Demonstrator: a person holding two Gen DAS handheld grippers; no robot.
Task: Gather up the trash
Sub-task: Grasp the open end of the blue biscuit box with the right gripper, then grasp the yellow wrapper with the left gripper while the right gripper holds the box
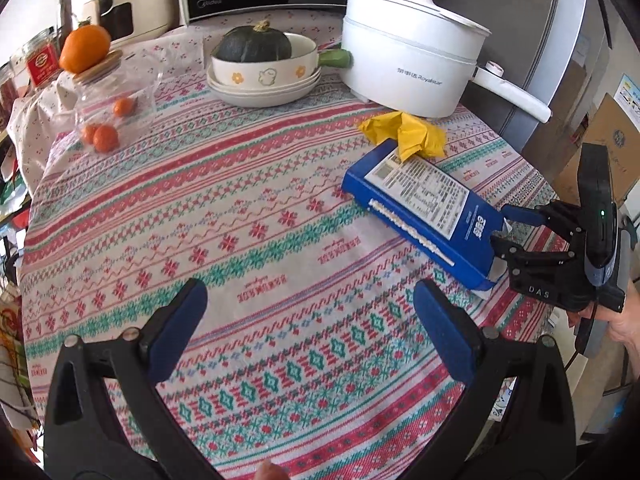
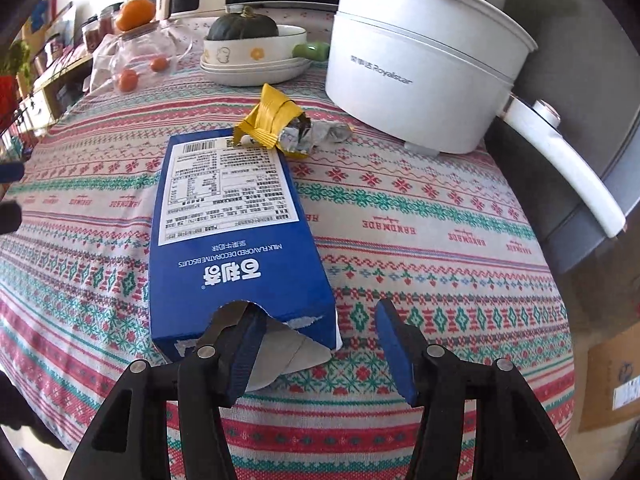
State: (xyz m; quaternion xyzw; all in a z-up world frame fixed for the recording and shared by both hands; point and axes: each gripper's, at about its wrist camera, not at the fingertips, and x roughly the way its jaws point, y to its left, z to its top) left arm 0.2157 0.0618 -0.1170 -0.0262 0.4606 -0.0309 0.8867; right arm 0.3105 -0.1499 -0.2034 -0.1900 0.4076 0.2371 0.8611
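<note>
The blue box (image 2: pixel 236 236) lies flat on the table (image 2: pixel 420 216), label up, its torn open end toward the right gripper (image 2: pixel 320 344). The yellow wrapper (image 2: pixel 272 124) touches the box's far end, and the white pot (image 2: pixel 424 64) stands just beyond the wrapper.

The right fingers (image 2: pixel 244 344) are spread. One sits at the box's torn mouth, over the loose flap; the other hangs clear beside the box's right edge. Nothing is pinched yet. The left gripper (image 1: pixel 312 328) hovers over bare cloth well left of the box (image 1: pixel 424 208), its fingers spread and empty.

The box looks like light, empty cardboard: stiff along its edges, soft and crushable at the torn mouth. A firm hold probably lies across the box's width at the open end, squeezing both walls, not the flap alone. The wrapper (image 1: pixel 408 132) is crumpled foil, nearly weightless and springy; a pinch on its bunched middle should do.
</note>
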